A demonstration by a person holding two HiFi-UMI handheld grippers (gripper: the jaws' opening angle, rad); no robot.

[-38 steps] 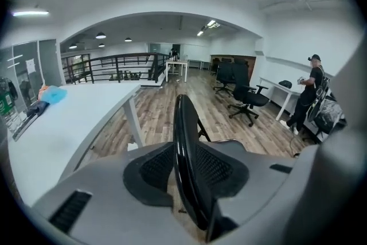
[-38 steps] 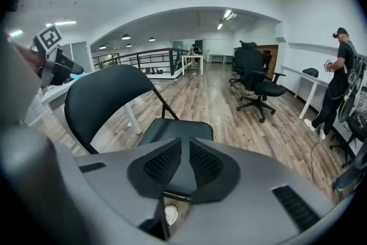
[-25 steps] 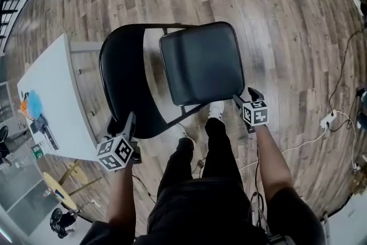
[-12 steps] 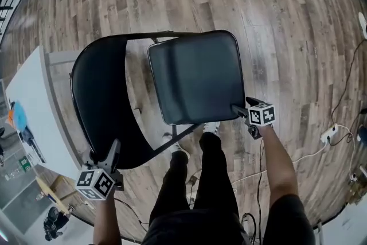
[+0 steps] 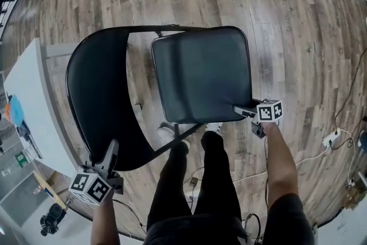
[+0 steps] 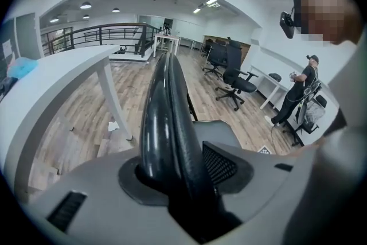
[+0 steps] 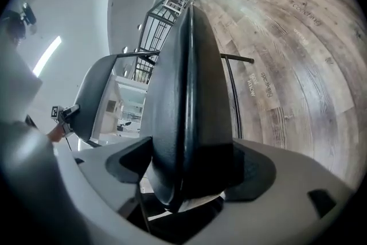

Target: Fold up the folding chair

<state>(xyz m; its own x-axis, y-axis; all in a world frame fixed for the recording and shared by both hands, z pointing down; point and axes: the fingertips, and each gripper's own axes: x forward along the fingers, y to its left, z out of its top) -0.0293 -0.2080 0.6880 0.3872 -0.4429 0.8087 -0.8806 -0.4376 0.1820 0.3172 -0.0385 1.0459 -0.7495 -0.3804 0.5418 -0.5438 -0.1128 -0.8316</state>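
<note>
**Between both pairs of jaws, an unfolded chair**

Below the head camera, the folding chair (image 5: 172, 28) stands open on the wood floor (image 5: 275, 14), just ahead of the person's legs (image 5: 195, 181). The left gripper (image 5: 110, 152) reaches up to the near end of the backrest (image 5: 97, 94), which curves away beyond its tips. The right gripper (image 5: 241, 110) points sideways at the near right corner of the seat (image 5: 200, 72), and the seat spreads out past its tips toward the other gripper. A white table (image 5: 28, 100) lies just outside the left gripper.

Along the left gripper's (image 6: 183, 172) own jaws, the backrest's (image 6: 166, 100) black rim runs straight out from between them and fills the gap. The jaws are closing on it, with both pads against it. The seat (image 6: 215, 128) shows low beyond the right-hand jaw, the table (image 6: 57, 74) off to the left.

Along the right gripper's (image 7: 186, 172) jaws, the seat's (image 7: 189, 83) thick edge rises from between them and touches both pads. These jaws are opening, spread wide around the padding. The backrest (image 7: 94, 94) stands off to this gripper's left, the floor (image 7: 287, 54) to its right.
</note>
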